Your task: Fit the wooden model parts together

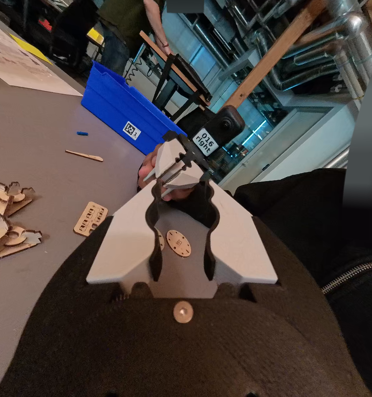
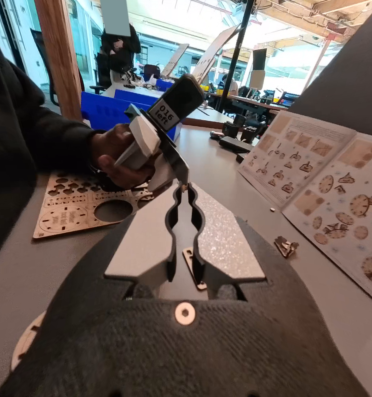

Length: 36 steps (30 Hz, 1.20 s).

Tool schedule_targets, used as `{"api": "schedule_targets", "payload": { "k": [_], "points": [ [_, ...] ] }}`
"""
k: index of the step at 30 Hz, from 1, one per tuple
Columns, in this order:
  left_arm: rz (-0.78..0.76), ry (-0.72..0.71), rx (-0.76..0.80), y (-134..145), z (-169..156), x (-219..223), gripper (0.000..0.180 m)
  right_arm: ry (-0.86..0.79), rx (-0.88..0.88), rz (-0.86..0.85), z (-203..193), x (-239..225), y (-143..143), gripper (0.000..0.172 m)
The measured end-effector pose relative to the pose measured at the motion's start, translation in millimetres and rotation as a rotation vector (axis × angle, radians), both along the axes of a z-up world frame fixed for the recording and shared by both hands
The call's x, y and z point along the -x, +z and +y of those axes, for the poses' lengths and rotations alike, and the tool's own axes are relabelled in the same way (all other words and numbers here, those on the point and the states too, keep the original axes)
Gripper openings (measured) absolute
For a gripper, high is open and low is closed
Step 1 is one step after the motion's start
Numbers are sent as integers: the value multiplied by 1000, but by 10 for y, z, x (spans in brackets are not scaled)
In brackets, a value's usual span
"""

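Now | left gripper (image 1: pixel 183 185): jaws wide, nothing between; round tan wooden disc (image 1: pixel 178 242) on grey counter (image 1: pixel 52 150) beneath | right gripper (image 2: pixel 184 186): narrowed onto small tan wooden piece (image 2: pixel 183 189) at its tips; left gripper's tip at 12 o'clock, just beside | cut-out wooden sheet (image 2: pixel 73 210) at 9 o'clock

The grey surface (image 2: pixel 228 171) lies bare in the middle, between the tongs and the open printed booklet (image 2: pixel 309 171) on the right. On the left, the flat wooden sheet with cut-out holes (image 2: pixel 77 210) covers the surface. Farther off, the blue plastic bin (image 1: pixel 120 111) stands as a wall. Small assembled wooden pieces (image 1: pixel 11 197) and a thin wooden stick (image 1: pixel 84 155) lie scattered near it.
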<state>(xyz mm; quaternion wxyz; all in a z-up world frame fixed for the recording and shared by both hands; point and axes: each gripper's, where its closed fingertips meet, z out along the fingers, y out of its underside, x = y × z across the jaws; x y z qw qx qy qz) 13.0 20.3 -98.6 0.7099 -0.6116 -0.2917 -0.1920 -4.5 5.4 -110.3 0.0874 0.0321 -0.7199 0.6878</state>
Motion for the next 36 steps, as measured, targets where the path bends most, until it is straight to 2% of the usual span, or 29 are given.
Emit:
{"api": "schedule_targets", "payload": {
  "k": [8,15,26,31,36],
  "points": [
    [-109,-28,-34,-142,-21,68,7,-41,-61,171,-9,-49,-21,3],
    [-178,-71,-49,-235,-12,71,8,-67,-141,340,-5,-54,-124,3],
    [-183,-126,-89,-172,17,-25,6,-27,-120,380,8,-174,-59,3],
    [-191,-170,-102,-155,34,-80,2,-12,-127,393,-5,-235,-52,9],
    [-193,-146,-117,-134,-7,-29,2,-68,-104,418,-1,-182,1,19]
  ]
}}
